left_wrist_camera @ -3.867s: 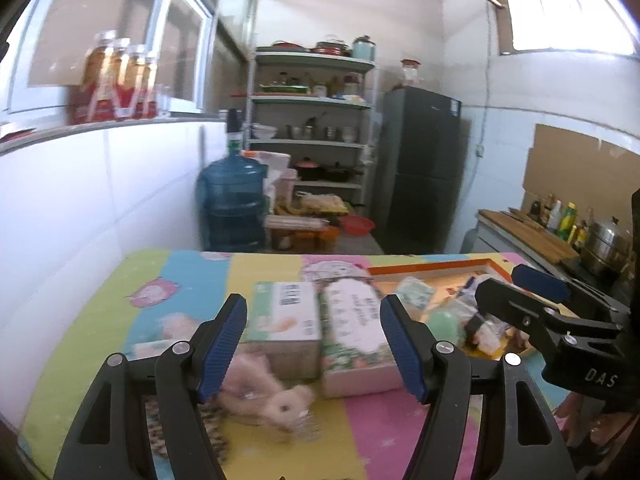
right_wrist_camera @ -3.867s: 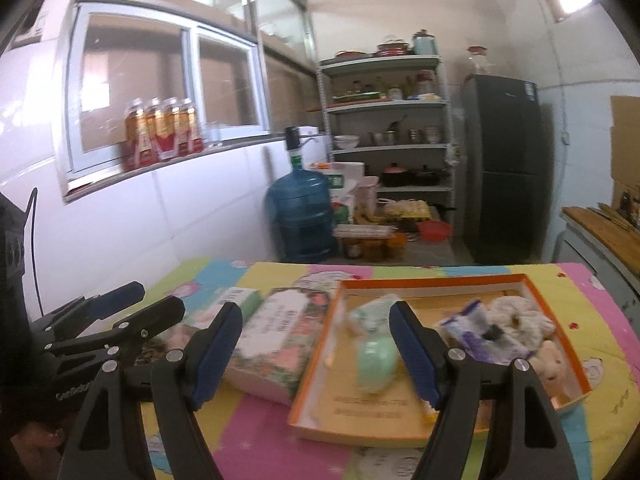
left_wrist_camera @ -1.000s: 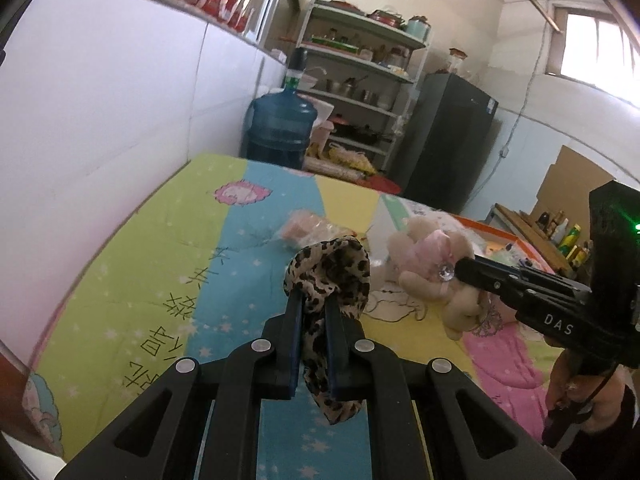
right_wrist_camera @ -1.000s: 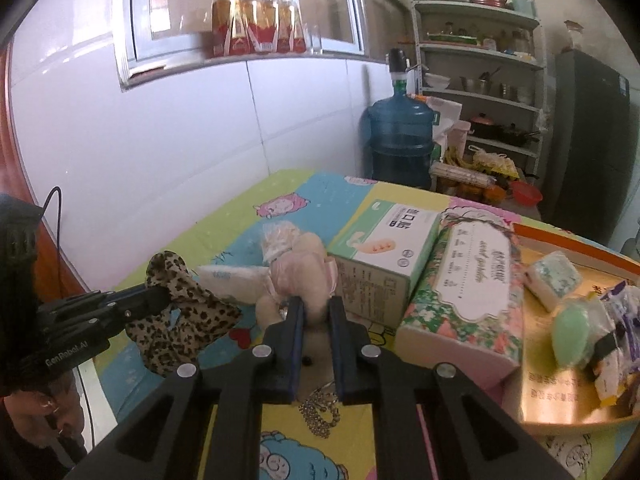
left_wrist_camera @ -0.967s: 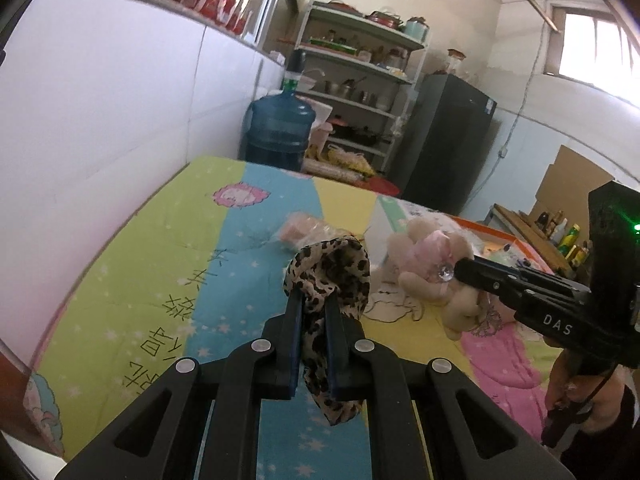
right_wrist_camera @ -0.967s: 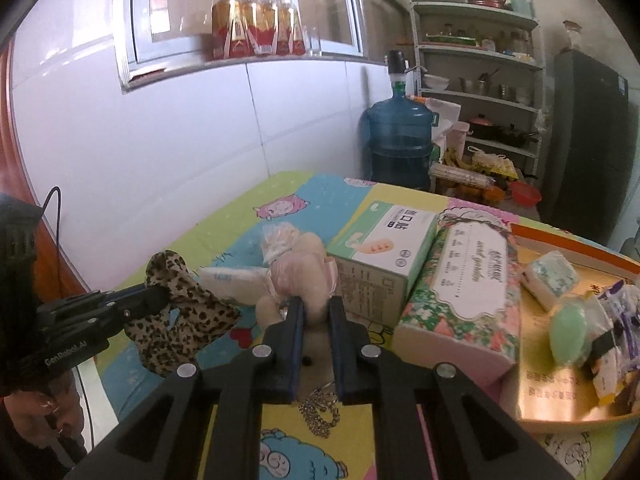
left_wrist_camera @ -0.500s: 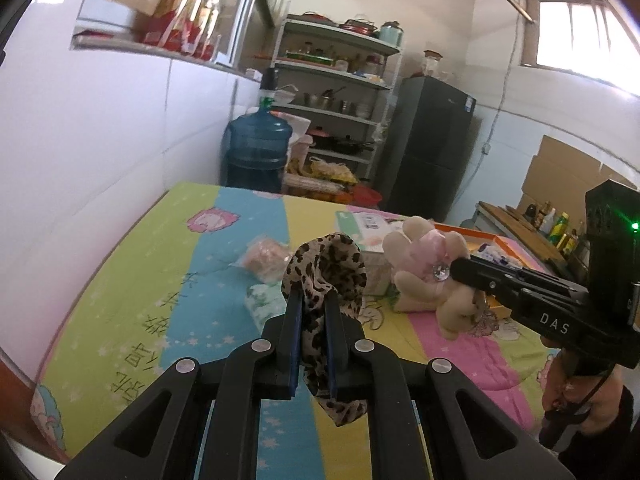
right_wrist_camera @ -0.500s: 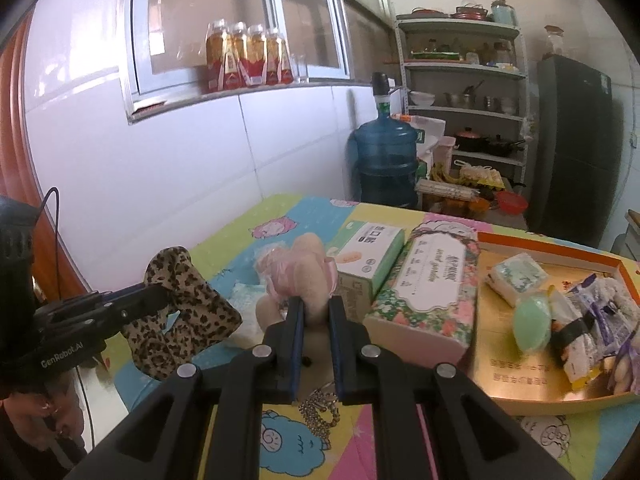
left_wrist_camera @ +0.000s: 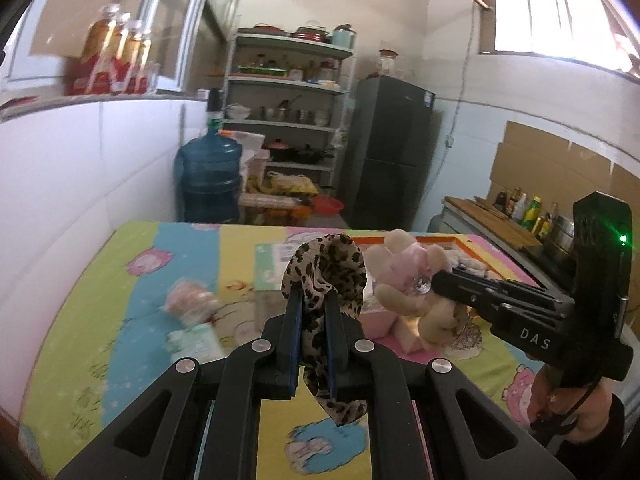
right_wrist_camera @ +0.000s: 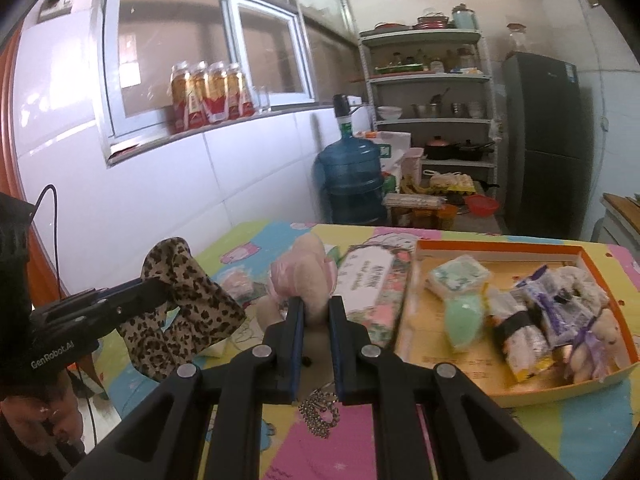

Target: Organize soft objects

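Leopard-print cloth (left_wrist_camera: 325, 276) fills the middle of my left wrist view, pinched between the two blue pads of my left gripper (left_wrist_camera: 313, 304), which is clenched tight on it; the cloth bunches above the fingertips and a tail of it hangs below them, off the colourful mat (left_wrist_camera: 120, 320). To the right of the cloth, my right gripper (left_wrist_camera: 440, 280) comes in from the side, clamped on a pink plush toy (left_wrist_camera: 408, 276) held up above the mat. Behind the cloth lies a tissue box (left_wrist_camera: 272, 256), and past the toy I see the near corner of the orange tray (left_wrist_camera: 460, 240). Left of the cloth, a small pink packet (left_wrist_camera: 188, 302) and a pale green packet (left_wrist_camera: 196, 342) lie on the mat, both blurred.

From my right wrist view, the right gripper (right_wrist_camera: 315, 312) is closed on the pink plush toy (right_wrist_camera: 304, 276), whose body rises above the fingertips. A beaded chain (right_wrist_camera: 320, 410) hangs under the fingers. Left of the toy, the left gripper (right_wrist_camera: 160, 290) holds the leopard-print cloth (right_wrist_camera: 184, 300) clear of the mat (right_wrist_camera: 560, 440). Right of the toy sits a floral tissue pack (right_wrist_camera: 376, 292), touching the orange tray (right_wrist_camera: 500, 246). The tray holds a green soft piece (right_wrist_camera: 464, 320), a wrapped tissue packet (right_wrist_camera: 458, 276), purple-wrapped packs (right_wrist_camera: 556, 308) and a small plush bear (right_wrist_camera: 600, 340) at its far right.
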Demonstrator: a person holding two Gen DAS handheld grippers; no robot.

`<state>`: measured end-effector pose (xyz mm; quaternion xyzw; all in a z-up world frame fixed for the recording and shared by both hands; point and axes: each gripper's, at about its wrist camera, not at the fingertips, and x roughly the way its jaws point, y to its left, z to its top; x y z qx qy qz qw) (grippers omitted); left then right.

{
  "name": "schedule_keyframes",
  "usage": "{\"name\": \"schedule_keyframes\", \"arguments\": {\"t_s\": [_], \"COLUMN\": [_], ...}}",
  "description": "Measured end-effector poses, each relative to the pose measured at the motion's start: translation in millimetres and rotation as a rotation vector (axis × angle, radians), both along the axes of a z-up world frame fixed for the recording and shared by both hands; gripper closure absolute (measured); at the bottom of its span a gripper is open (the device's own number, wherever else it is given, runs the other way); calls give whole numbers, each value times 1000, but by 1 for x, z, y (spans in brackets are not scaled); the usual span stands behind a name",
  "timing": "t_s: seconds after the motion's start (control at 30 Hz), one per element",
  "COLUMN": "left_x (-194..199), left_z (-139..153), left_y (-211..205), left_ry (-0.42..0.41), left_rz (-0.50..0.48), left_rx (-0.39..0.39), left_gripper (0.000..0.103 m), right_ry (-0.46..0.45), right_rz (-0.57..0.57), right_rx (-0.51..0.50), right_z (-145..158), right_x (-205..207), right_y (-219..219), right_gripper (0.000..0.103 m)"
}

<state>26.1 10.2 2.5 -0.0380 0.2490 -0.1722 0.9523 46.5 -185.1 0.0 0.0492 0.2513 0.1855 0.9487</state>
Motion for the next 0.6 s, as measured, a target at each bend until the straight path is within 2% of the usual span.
{"name": "schedule_keyframes", "arguments": {"t_s": [0.6], "left_x": [31], "left_z": [6], "left_y": [-96], "left_ry": [14], "left_rz": [-140], "left_rx": [-36], "left_gripper": [93], "right_ry": [-50], "right_rz": [-228], "right_rx": [68], "right_z": [8], "right_x": [-8], "right_y": [-112], "right_gripper": [90]}}
